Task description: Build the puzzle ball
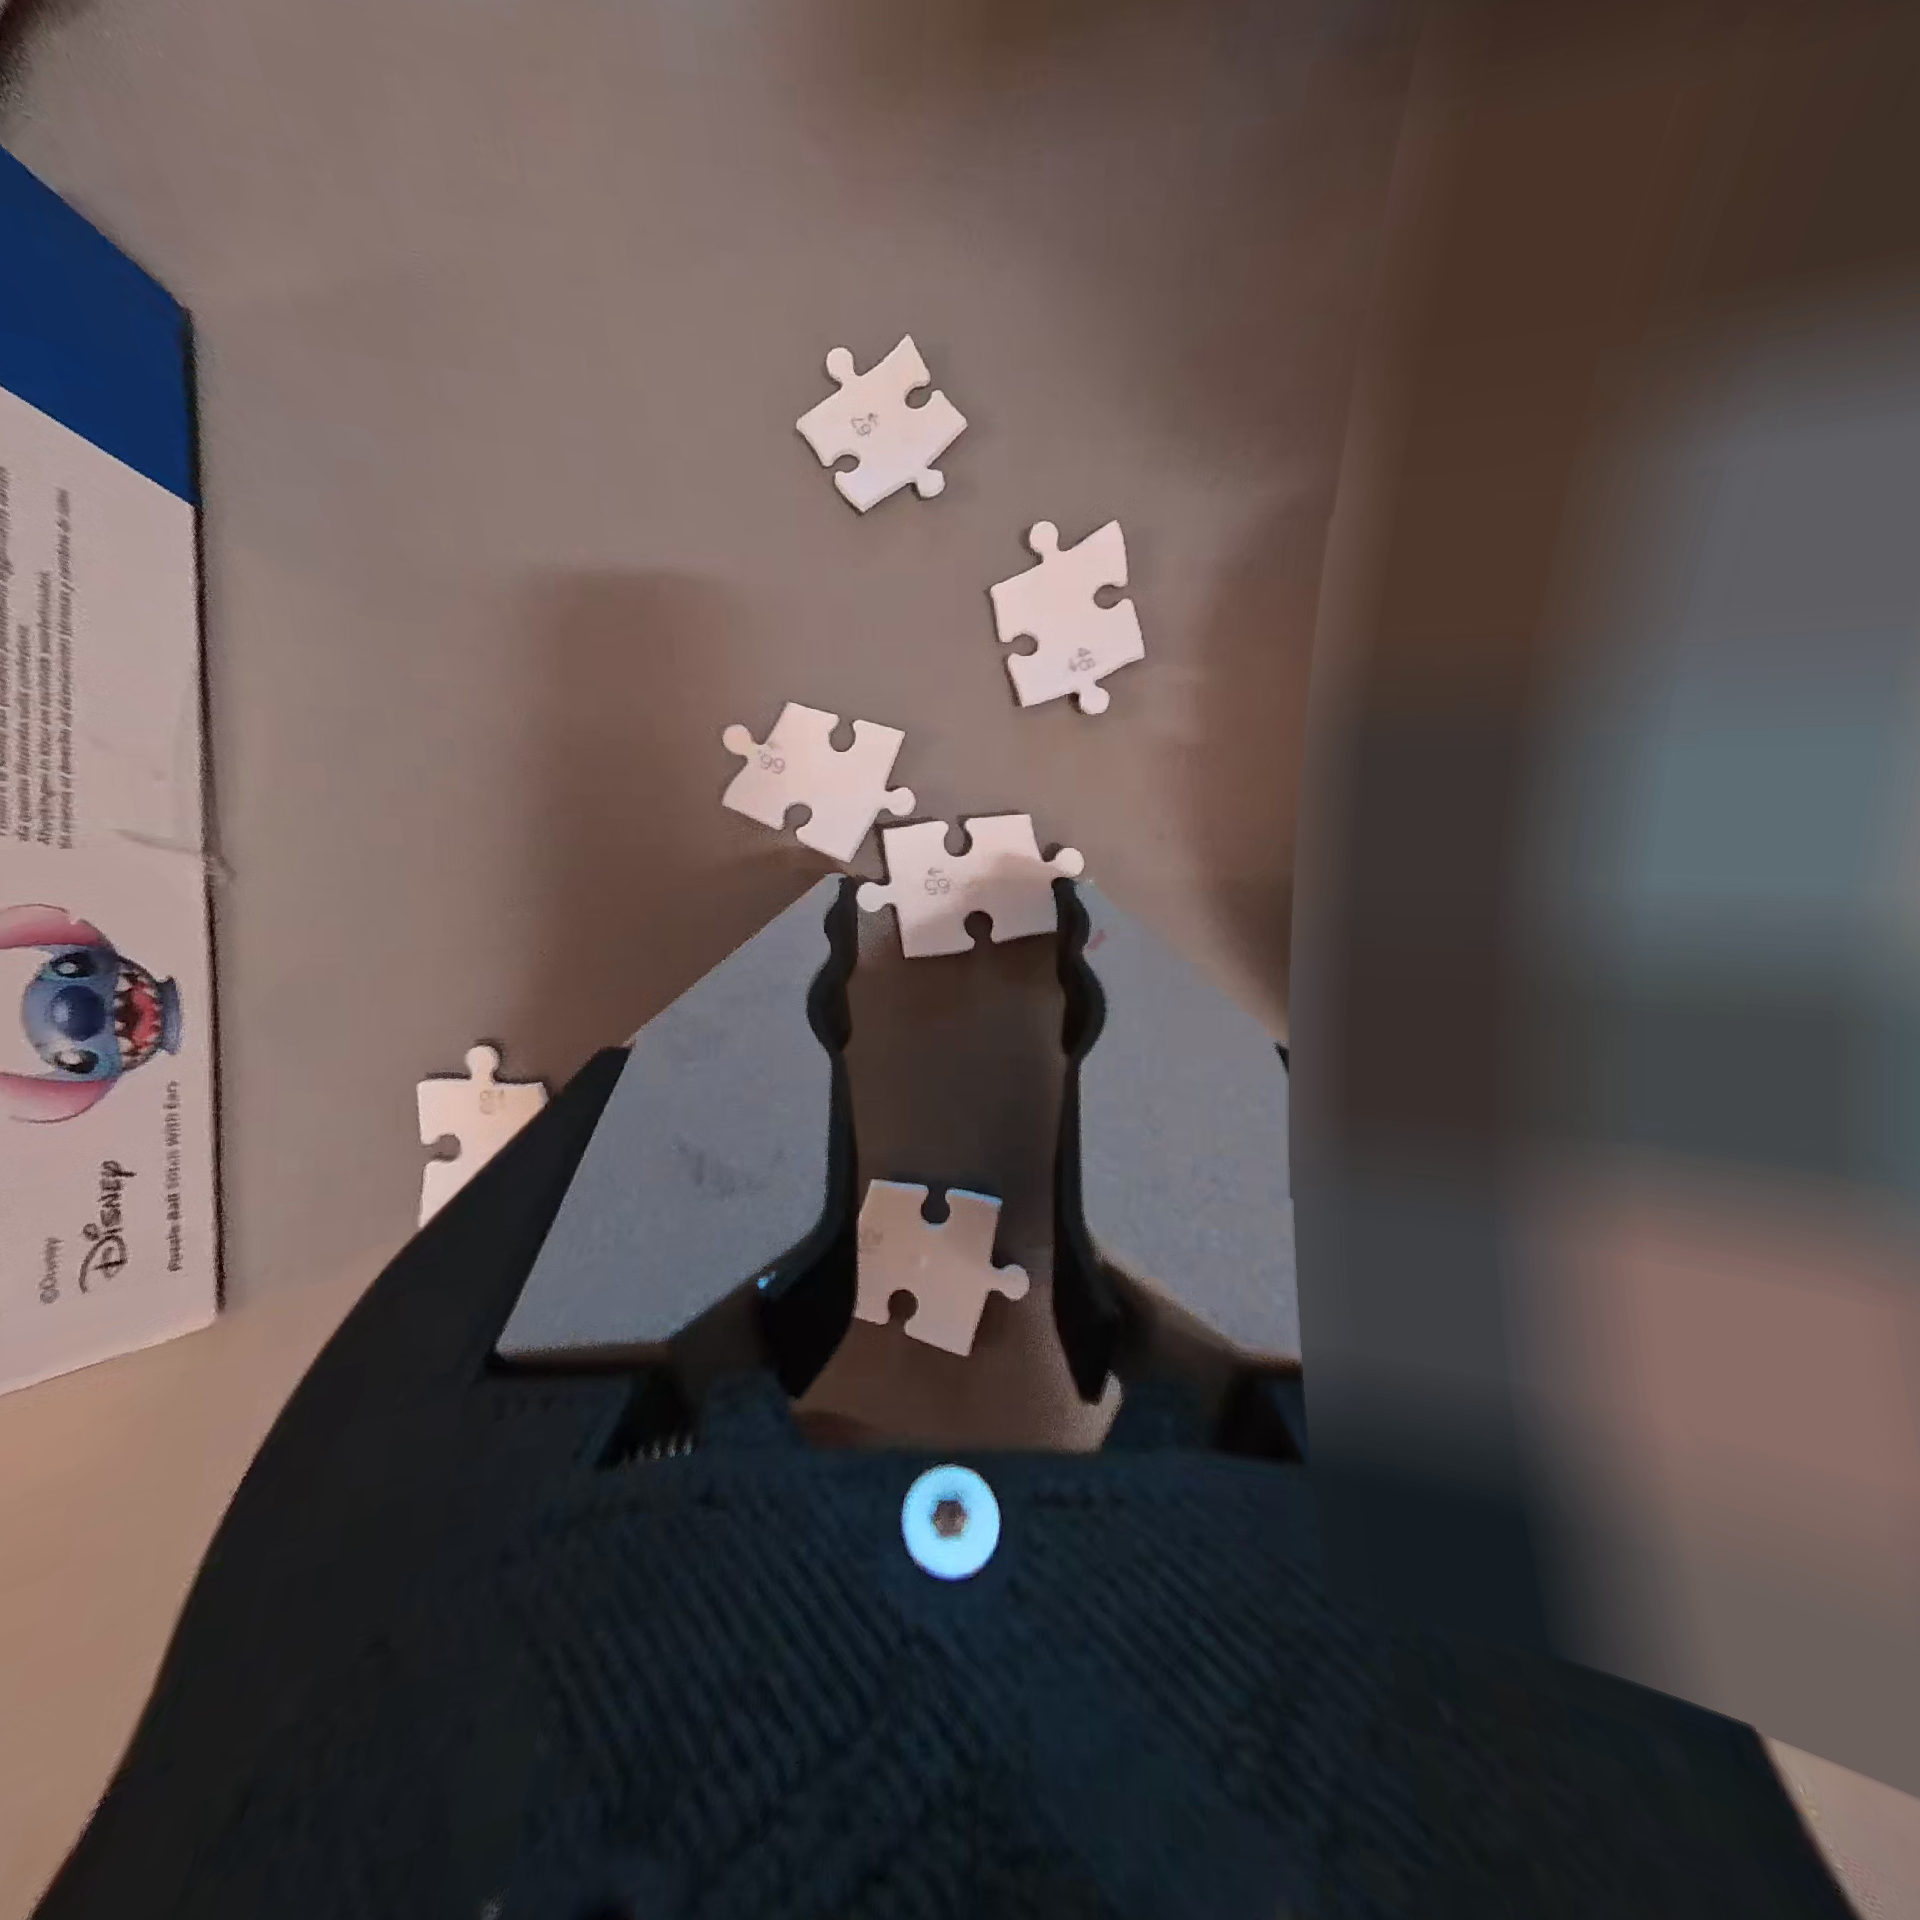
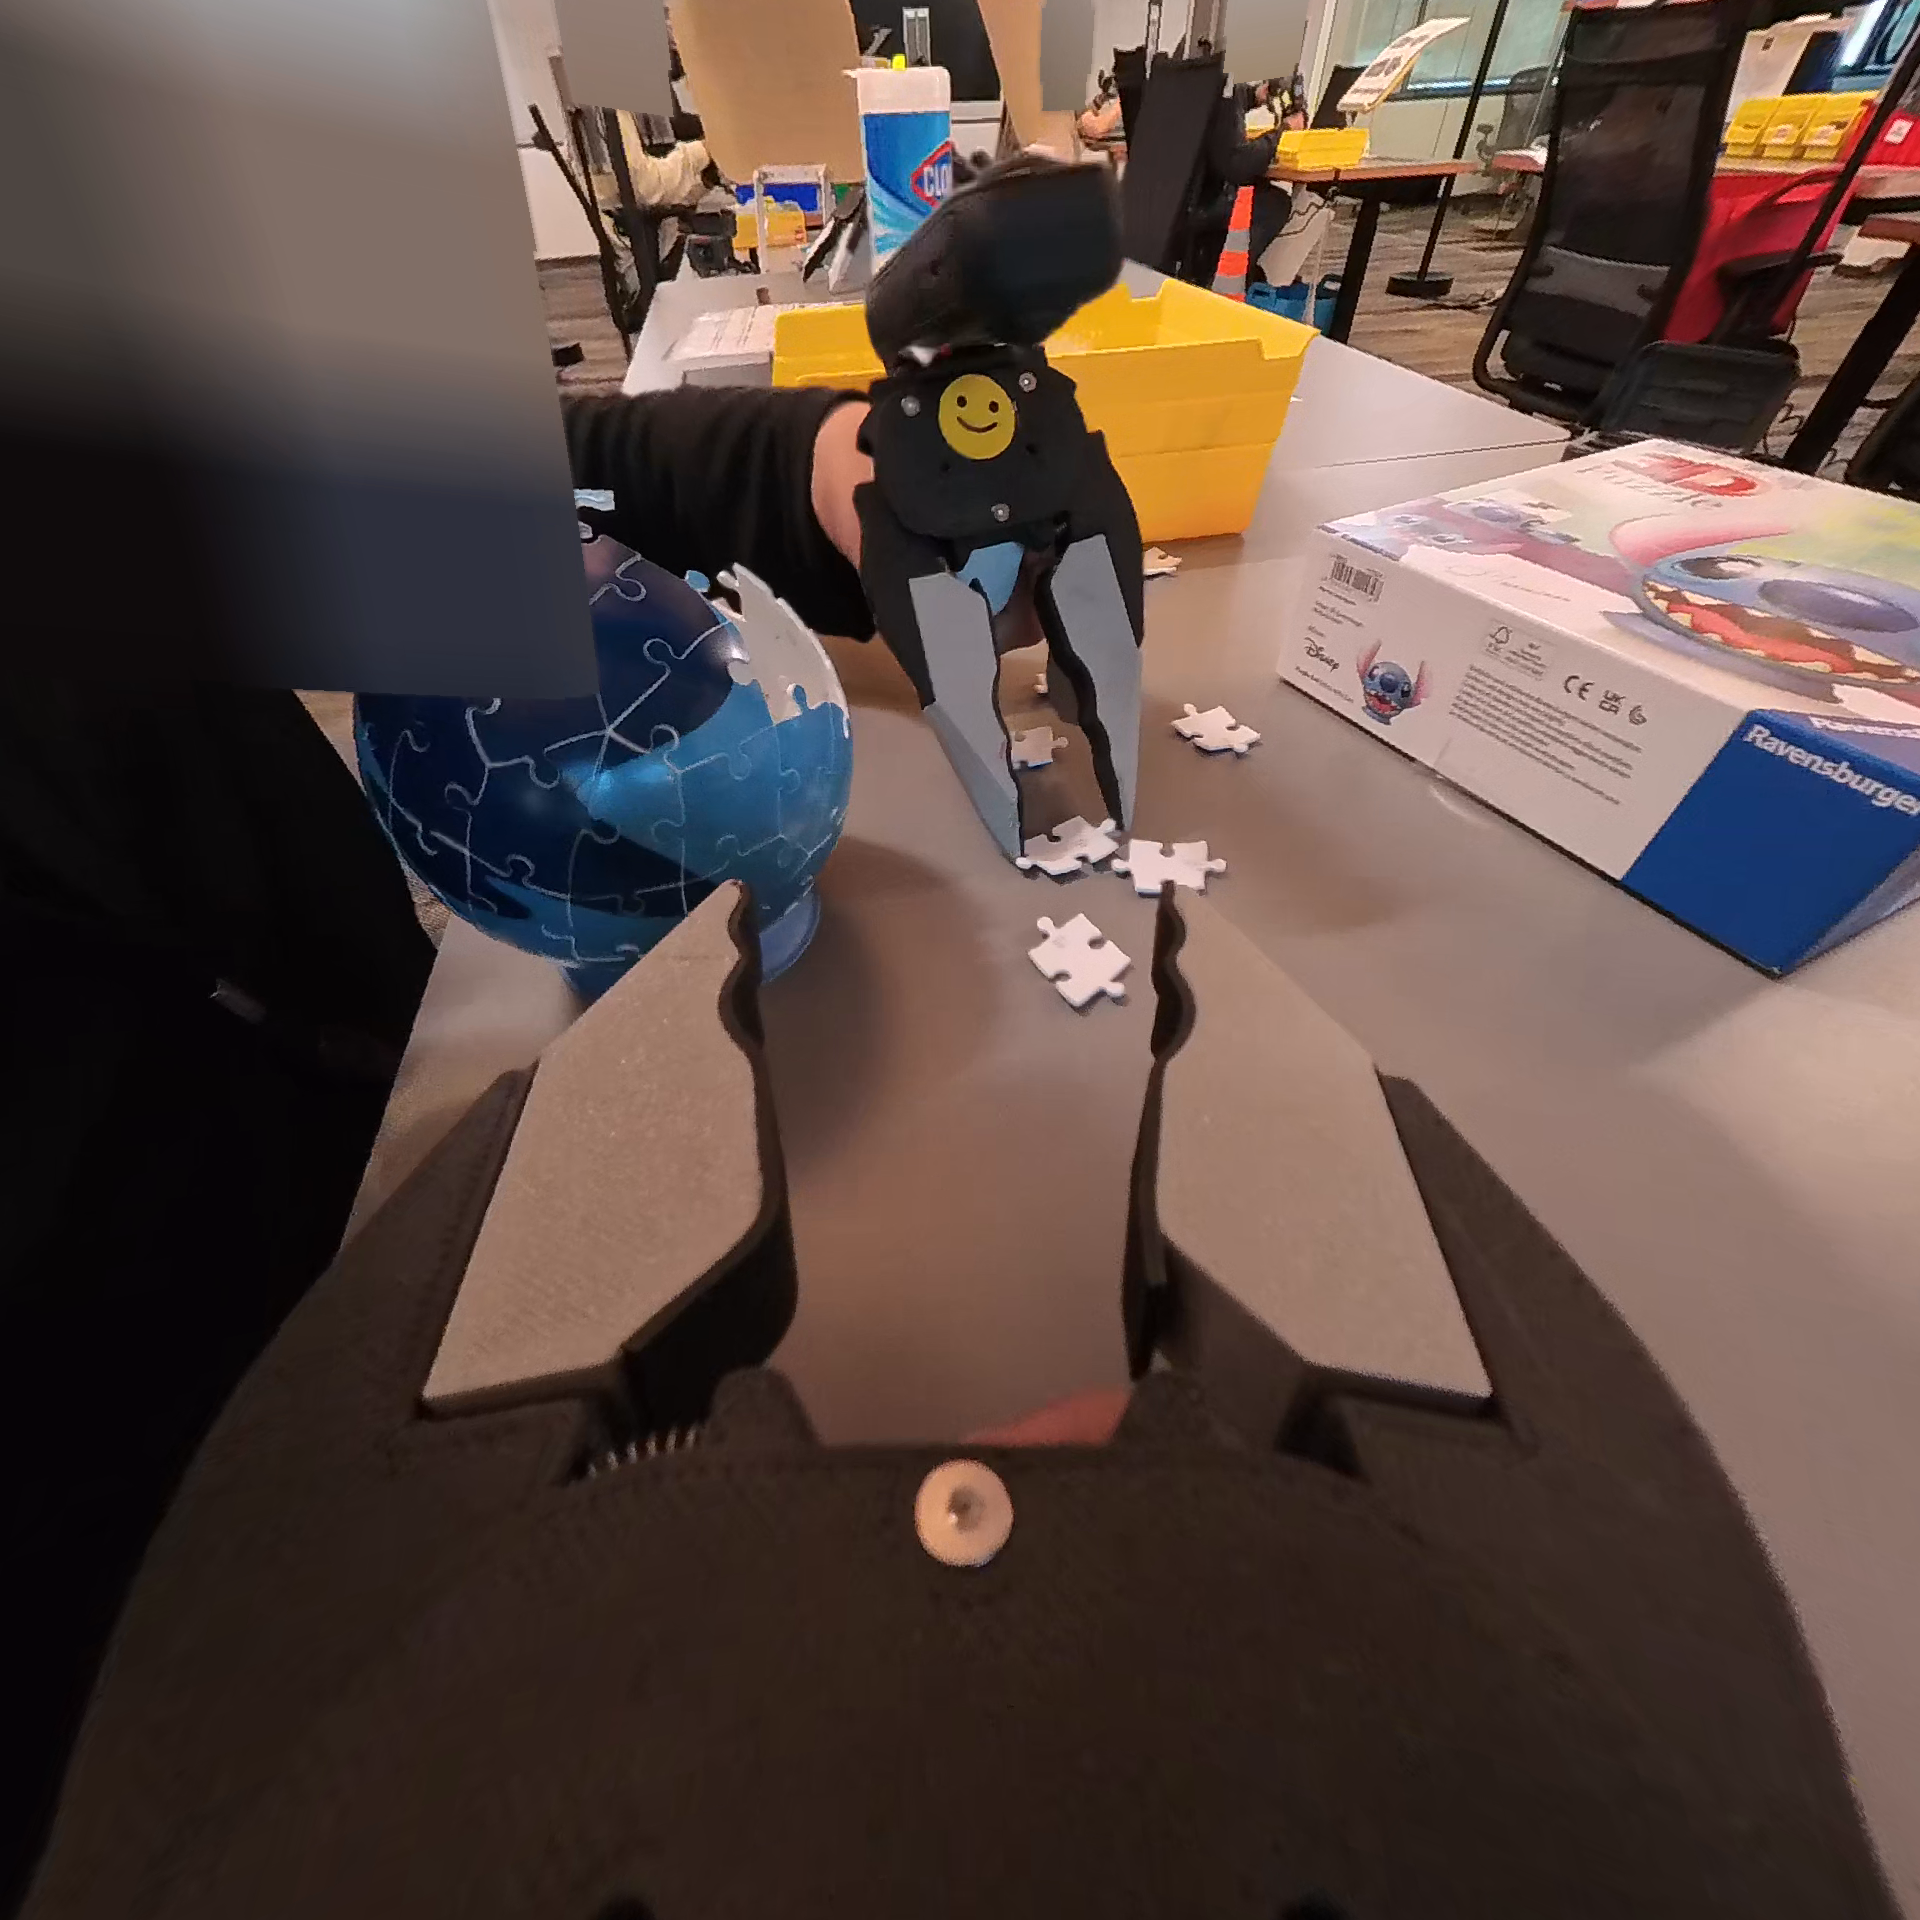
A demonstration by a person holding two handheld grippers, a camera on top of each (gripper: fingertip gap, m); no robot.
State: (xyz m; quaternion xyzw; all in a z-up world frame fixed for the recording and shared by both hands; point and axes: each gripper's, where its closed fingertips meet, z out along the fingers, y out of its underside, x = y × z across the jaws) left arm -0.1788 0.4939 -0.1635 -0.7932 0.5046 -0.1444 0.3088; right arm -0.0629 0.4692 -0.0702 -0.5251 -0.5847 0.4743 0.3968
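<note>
The blue puzzle ball, partly built with an open gap at its top, stands on the grey table at the left. Several white puzzle pieces lie face down beside it. My left gripper points down at the table, its fingertips against both edges of one puzzle piece. The right wrist view also shows this left gripper on that piece. Another piece lies touching it. My right gripper is open and empty, low over the table, near a loose piece.
The puzzle box lies at the right and shows at the left of the left wrist view. More loose pieces lie around. A yellow bin stands behind. A black sleeve reaches across above the ball.
</note>
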